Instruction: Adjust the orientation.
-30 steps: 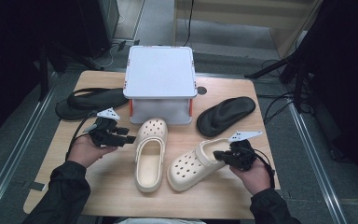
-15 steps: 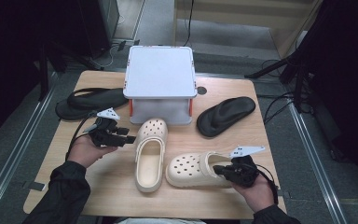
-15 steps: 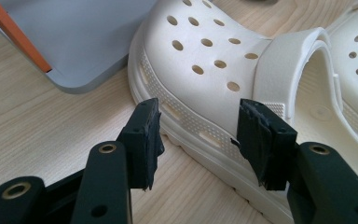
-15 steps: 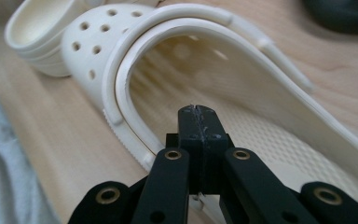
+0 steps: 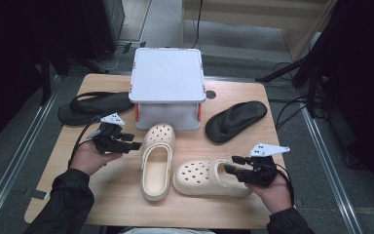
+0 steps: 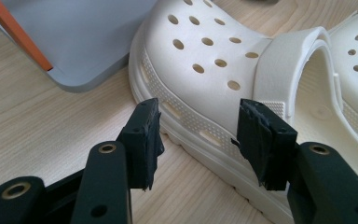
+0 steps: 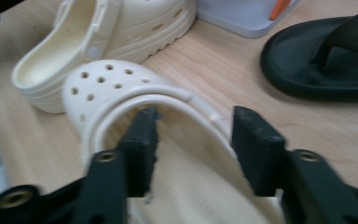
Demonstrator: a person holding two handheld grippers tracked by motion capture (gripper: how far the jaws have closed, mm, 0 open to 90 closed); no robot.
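Note:
Two cream clogs lie on the wooden table [image 5: 102,195]. One clog [image 5: 157,161] [image 6: 214,60] points its toe at the box; my left gripper [image 5: 135,145] [image 6: 196,121] is open, its jaws level with that clog's side sole and not touching it. The other clog [image 5: 209,178] [image 7: 121,84] lies crosswise, toe to the left. My right gripper [image 5: 229,164] [image 7: 193,126] is open at its heel end, one jaw over the foot opening and the other beyond the far side of the heel strap.
A grey box [image 5: 167,83] [image 6: 84,37] with orange latches stands at the back middle. One black flip-flop [image 5: 95,105] lies left of it, another black flip-flop [image 5: 236,121] [image 7: 326,56] to its right. Bare wood shows along the table's front edge.
The right-hand clog has turned from a diagonal to crosswise and moved toward the front edge, along with my right gripper at its heel. The left gripper and its clog stayed put.

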